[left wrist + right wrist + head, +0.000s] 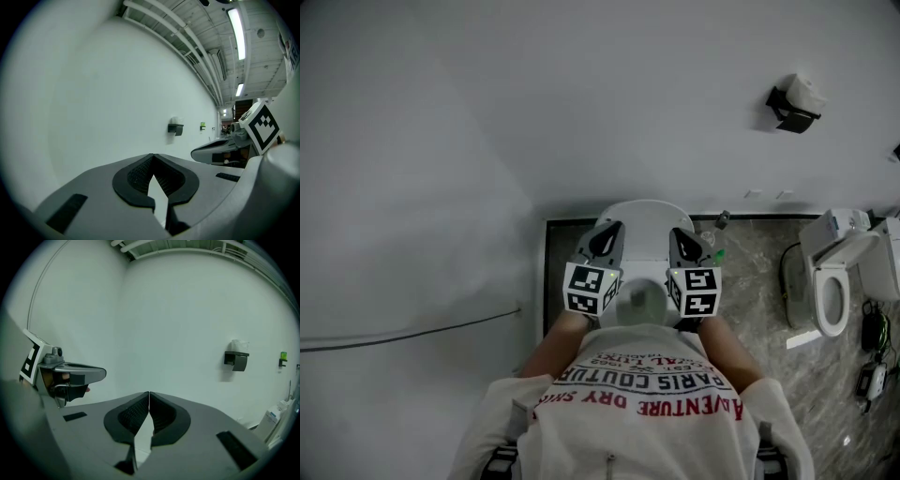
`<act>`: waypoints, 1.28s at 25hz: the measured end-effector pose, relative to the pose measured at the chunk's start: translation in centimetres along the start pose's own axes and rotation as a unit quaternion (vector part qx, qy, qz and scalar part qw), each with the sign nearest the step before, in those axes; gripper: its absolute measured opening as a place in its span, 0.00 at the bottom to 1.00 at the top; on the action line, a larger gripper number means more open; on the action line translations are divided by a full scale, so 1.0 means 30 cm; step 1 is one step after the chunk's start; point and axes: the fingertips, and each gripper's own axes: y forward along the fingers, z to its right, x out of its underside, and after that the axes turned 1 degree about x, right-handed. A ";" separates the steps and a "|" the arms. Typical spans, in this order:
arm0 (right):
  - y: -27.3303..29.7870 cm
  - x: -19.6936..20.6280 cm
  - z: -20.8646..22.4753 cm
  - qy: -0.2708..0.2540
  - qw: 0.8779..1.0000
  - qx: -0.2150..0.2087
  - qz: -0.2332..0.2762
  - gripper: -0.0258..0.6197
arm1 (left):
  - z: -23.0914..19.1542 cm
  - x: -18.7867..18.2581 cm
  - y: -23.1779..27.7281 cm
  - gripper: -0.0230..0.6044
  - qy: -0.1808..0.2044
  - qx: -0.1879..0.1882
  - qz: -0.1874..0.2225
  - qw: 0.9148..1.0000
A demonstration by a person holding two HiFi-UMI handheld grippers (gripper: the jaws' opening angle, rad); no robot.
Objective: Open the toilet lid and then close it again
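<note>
Left gripper and right gripper are both fully closed and empty: the pad tips meet with nothing between them. The toilet stands directly below, against the wall. Whether its lid is up or down cannot be read. Expect a rigid, light, smooth plastic lid — take it at the front edge and lower it slowly.

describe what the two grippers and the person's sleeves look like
The left gripper and right gripper are matching grey moulded shells. Their tapered fingers are lined with black ribbed pads. Each gripper carries a white cube printed with black square markers. The person wears a white top with red and dark lettering and loose white sleeves.
</note>
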 end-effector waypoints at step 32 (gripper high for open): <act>0.581 0.283 0.162 -0.184 0.956 -0.163 -0.158 0.07 | -0.163 0.491 0.526 0.19 0.177 0.067 -0.228 0.955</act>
